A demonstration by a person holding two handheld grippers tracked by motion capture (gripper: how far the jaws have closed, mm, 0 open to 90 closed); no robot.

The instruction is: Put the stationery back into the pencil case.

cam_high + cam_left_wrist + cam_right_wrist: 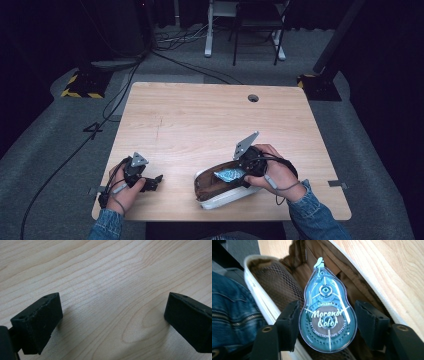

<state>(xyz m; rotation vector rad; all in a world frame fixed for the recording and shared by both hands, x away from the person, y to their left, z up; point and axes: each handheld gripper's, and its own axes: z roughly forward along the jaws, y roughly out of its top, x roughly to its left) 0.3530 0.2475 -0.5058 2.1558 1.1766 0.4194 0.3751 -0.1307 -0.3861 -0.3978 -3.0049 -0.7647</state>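
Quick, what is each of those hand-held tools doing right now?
Left tool: open, holding nothing, low over the bare table.
Right tool: over the open pouch, around a correction tape dispenser; grip cannot be told.

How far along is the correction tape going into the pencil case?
Done: the pencil case lies open on the table. In hand: the right gripper has the correction tape between its jaws, over the case's opening; whether they still pinch it is unclear. Left: release and withdraw. The left gripper sits open, apart.
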